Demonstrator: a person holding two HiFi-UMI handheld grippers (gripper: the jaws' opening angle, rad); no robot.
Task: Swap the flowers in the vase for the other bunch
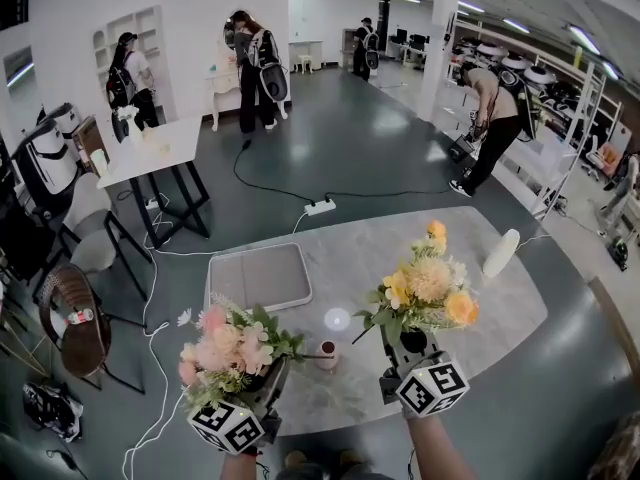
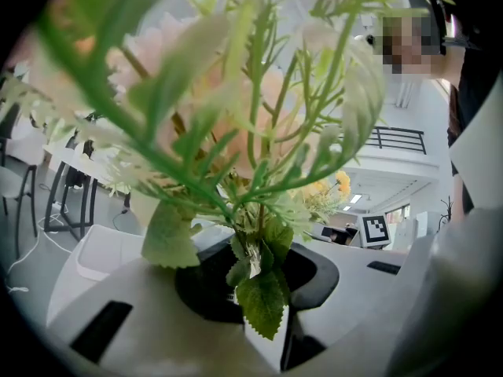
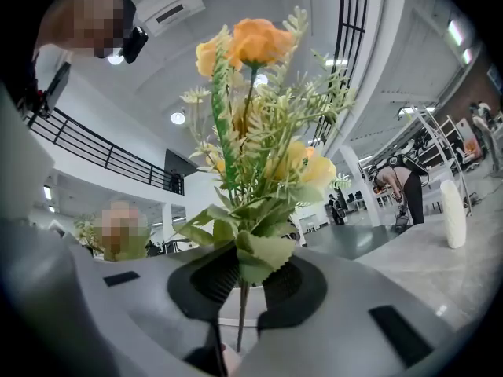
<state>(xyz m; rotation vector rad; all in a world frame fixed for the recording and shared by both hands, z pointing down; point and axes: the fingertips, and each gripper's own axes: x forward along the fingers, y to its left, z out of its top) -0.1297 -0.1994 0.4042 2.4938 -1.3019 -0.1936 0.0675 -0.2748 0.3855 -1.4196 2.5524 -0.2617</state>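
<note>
My left gripper (image 1: 262,378) is shut on the stems of a pink and white flower bunch (image 1: 228,346), which stands upright above the jaws. In the left gripper view its stems (image 2: 253,246) sit between the dark pads and the blooms fill the frame. My right gripper (image 1: 412,343) is shut on a yellow and orange bunch (image 1: 428,286); its thin stem (image 3: 240,312) runs down between the pads. A small pinkish vase (image 1: 327,355) stands on the marble table (image 1: 440,368) between the two grippers, with no flowers in it.
A grey square tray (image 1: 258,276) lies on the table's far left. A tall white vessel (image 1: 501,253) stands at the far right edge, also a white vessel (image 3: 452,214) in the right gripper view. Chairs (image 1: 75,318), floor cables (image 1: 320,206) and several people surround the table.
</note>
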